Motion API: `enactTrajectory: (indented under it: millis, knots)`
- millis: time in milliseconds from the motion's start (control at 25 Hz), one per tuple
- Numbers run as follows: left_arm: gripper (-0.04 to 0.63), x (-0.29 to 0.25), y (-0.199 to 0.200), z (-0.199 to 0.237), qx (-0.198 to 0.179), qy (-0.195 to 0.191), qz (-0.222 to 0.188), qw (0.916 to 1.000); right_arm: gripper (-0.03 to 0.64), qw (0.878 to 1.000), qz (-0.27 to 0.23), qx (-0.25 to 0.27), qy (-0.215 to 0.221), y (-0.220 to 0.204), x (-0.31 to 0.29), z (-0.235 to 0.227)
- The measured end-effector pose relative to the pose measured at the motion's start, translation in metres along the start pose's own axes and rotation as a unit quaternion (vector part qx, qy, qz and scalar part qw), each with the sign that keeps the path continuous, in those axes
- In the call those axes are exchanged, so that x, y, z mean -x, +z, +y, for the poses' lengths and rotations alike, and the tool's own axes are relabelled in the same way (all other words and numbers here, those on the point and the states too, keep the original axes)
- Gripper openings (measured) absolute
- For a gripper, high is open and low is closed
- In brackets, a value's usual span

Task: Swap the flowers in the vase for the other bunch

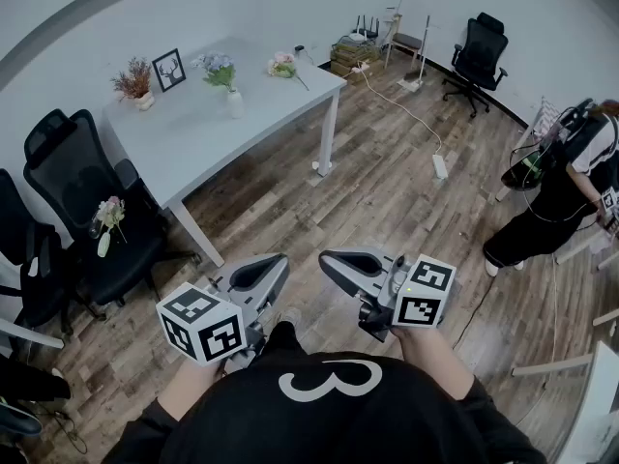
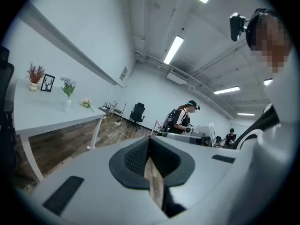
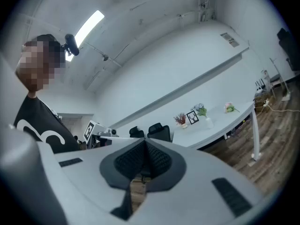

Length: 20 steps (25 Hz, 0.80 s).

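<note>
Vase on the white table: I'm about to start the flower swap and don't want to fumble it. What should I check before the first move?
1. Vase upright on the table: ok.
2. Blue flowers standing in the vase: ok.
3. Pink bunch lying loose on the table, apart from the vase: ok.
4. Left gripper open for a grasp: not ok; jaws shut, nothing between them.
5. Right gripper open for a grasp: not ok; jaws shut, empty.
6. Grippers close to the vase: not ok; both are held far back from the table.
</note>
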State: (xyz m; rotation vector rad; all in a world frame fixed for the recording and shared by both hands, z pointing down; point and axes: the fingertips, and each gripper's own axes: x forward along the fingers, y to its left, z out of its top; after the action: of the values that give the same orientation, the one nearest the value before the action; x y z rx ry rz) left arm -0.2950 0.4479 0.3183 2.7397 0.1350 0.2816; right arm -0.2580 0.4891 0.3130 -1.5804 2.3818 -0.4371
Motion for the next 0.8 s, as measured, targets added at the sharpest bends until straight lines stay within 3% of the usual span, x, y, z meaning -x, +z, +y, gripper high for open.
enactTrajectory:
  millis: [440,800]
  knots:
    - [0.011,-0.006,0.003,0.004,0.01,-0.001,-0.001,0.9999,0.008,1.0,-0.013,-0.01,-0.004,0.009,-0.003,-0.016]
    - [0.011,-0.03,0.015,0.093,0.047,0.009,-0.002,0.9988,0.009,0.999,-0.009,-0.051,-0.01,0.01,-0.066,-0.087]
